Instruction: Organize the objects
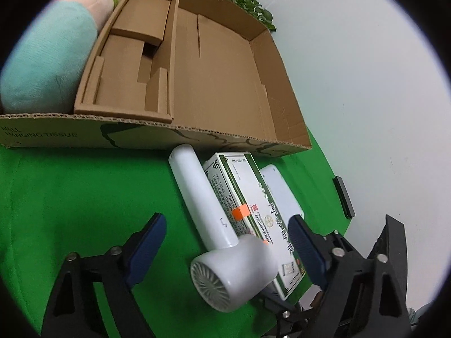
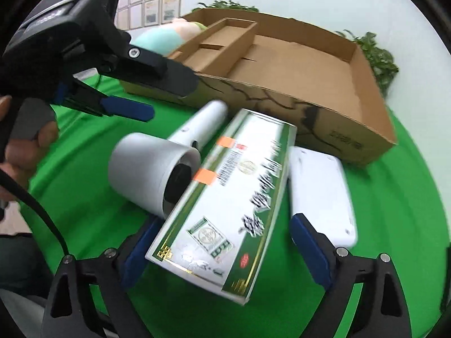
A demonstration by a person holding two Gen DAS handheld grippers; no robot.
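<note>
A white hair dryer (image 1: pixel 225 242) lies on the green cloth, its handle pointing toward the cardboard box (image 1: pixel 214 67). A white and green carton (image 1: pixel 253 211) rests beside and partly over it, and a flat white device (image 1: pixel 282 194) lies on the carton's far side. My left gripper (image 1: pixel 228 250) is open, its blue pads either side of the dryer head and carton. In the right wrist view the dryer (image 2: pixel 152 169), carton (image 2: pixel 225 205) and white device (image 2: pixel 321 188) lie before the box (image 2: pixel 296 64). My right gripper (image 2: pixel 222 256) is open around the carton's near end. The left gripper (image 2: pixel 132 107) hangs open at upper left.
The open box holds a cardboard insert (image 1: pixel 135 53) and a mint and pink plush (image 1: pixel 50 48) at its left. A black bar (image 1: pixel 344 197) lies at the cloth's right edge. Green plants (image 1: pixel 251 5) stand behind the box. A white surface spreads to the right.
</note>
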